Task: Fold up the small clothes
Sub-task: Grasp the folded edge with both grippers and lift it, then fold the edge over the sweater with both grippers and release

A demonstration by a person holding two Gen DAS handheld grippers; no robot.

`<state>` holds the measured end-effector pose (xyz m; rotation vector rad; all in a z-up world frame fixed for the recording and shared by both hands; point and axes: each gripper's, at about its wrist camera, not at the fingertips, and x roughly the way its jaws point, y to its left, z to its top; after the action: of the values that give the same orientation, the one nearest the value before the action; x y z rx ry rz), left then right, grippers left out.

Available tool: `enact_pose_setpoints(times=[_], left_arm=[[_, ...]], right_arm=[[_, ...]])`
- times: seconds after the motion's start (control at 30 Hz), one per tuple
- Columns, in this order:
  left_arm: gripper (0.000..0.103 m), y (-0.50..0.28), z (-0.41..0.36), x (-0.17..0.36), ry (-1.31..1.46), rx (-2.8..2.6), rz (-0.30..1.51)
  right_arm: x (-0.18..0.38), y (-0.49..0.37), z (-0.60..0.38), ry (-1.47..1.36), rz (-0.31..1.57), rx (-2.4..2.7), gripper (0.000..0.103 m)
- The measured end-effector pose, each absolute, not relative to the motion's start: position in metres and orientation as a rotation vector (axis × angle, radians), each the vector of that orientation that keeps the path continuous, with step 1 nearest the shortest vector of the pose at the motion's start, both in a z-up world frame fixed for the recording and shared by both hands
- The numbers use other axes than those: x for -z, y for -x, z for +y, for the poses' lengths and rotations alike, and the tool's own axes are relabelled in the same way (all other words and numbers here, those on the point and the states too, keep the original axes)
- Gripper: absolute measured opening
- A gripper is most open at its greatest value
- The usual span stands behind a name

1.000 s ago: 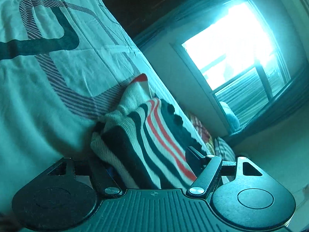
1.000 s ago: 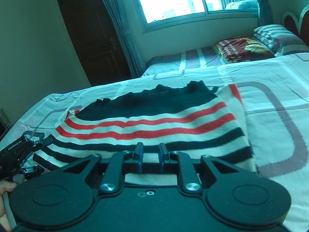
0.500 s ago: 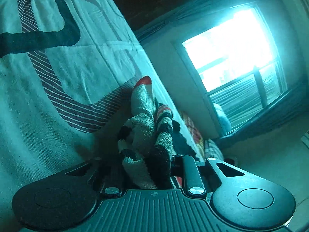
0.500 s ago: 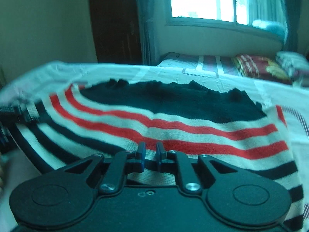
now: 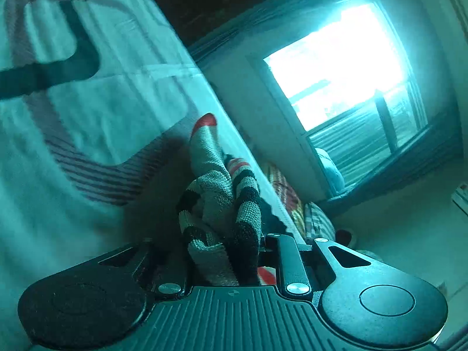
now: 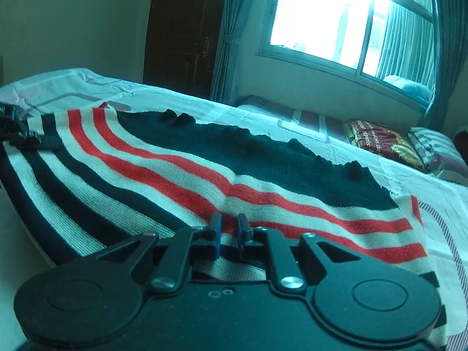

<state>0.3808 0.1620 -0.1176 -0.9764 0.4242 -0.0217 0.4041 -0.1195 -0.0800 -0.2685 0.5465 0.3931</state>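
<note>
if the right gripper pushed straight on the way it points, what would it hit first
Probably the striped sweater itself: the right gripper is already shut on its near edge, and the knit stretches straight ahead over the bed.

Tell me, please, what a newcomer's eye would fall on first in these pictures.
The striped knit garment, banded in red, white and dark, spreads across the bed sheet in the right wrist view. The right claw pinches its near edge, while the left claw grips a bunched corner. Behind glares a bright window.
</note>
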Motion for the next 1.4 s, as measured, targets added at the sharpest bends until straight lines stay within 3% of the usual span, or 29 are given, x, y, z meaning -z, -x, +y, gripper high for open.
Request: enact_pose_setpoints(times=[0.17,0.27,0.33,0.4,0.47,0.5,0.53,0.63,0.77,0.9,1.1,1.2,1.27,1.37,1.4], left_arm=[[0.02,-0.414,0.116,0.044,0.835,0.197,0.407],[0.02,-0.443,0.058,0.008,0.688,0.309,0.452],[0.02,-0.463,0.01,-0.002,0.575,0.365,0.51],[0.02,-0.48,-0.04,0.003,0.452,0.391,0.579],[0.022,-0.497,-0.09,0.025,0.368,0.418,0.689],[0.033,-0.505,-0.113,0.04,0.329,0.438,0.755],[0.05,-0.511,-0.137,0.055,0.269,0.466,0.826],[0.076,-0.48,-0.17,0.045,0.117,0.5,0.785],[0.076,-0.437,-0.11,0.003,0.261,0.569,0.662],[0.076,-0.438,-0.029,0.012,0.304,0.334,0.645],[0.076,-0.466,0.016,0.071,0.472,0.263,0.77],[0.086,-0.47,0.019,0.079,0.495,0.254,0.771],[0.087,-0.473,0.018,0.083,0.499,0.255,0.762],[0.087,-0.487,0.018,0.083,0.509,0.219,0.756],[0.087,-0.495,0.018,0.086,0.507,0.213,0.766]], right_arm=[[0.077,-0.407,-0.128,0.194,0.568,-0.407,0.013],[0.062,-0.415,-0.175,-0.097,0.619,-0.4,0.013],[0.052,-0.406,-0.227,-0.265,0.593,-0.3,0.025],[0.047,-0.393,-0.278,-0.383,0.586,-0.227,0.029],[0.046,-0.379,-0.33,-0.509,0.6,-0.168,0.044],[0.047,-0.372,-0.352,-0.564,0.602,-0.142,0.057],[0.047,-0.366,-0.371,-0.614,0.598,-0.128,0.062],[0.044,-0.351,-0.406,-0.69,0.599,-0.114,0.062],[0.033,-0.34,-0.419,-0.779,0.573,-0.228,0.063],[0.041,-0.359,-0.396,-0.899,0.655,-0.397,0.075],[0.074,-0.4,-0.361,-1.025,0.798,-0.431,0.076],[0.081,-0.421,-0.35,-1.015,0.824,-0.422,0.071],[0.078,-0.432,-0.339,-0.939,0.819,-0.427,0.07],[0.069,-0.447,-0.315,-0.738,0.857,-0.376,0.05],[0.064,-0.45,-0.305,-0.646,0.859,-0.353,0.035]])
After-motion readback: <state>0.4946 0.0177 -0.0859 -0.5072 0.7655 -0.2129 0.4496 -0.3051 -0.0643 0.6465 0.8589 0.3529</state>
